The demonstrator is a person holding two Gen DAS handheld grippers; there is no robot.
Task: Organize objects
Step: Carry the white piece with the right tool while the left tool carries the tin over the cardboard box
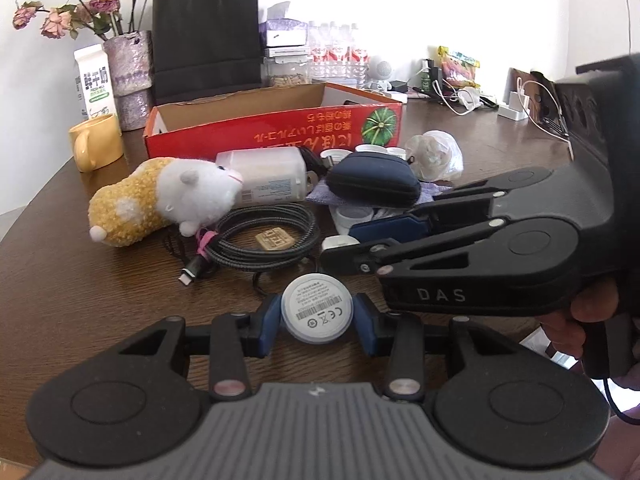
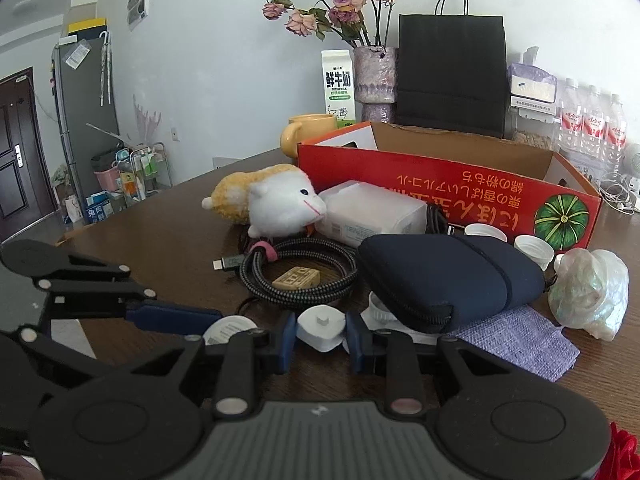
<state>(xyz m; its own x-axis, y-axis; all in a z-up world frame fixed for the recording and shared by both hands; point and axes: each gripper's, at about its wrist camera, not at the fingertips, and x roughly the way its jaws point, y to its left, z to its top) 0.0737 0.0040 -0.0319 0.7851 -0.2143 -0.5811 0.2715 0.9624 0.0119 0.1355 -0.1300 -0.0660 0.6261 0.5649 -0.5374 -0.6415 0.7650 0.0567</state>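
Over the near part of a cluttered wooden table (image 1: 80, 300), the left gripper (image 1: 316, 314) clamps a round white puck (image 1: 316, 308) between its blue pads. Just beside it, the right gripper (image 2: 318, 334) clamps a small white plug (image 2: 320, 330). A red cardboard box (image 2: 440, 196) sits open towards the far edge.

Red box (image 1: 276, 132) (green pumpkin print) — yellow-and-white plush (image 1: 160, 200).

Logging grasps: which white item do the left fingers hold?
The round white puck with its printed label facing the camera; the squarish white plug sits between the right fingers.
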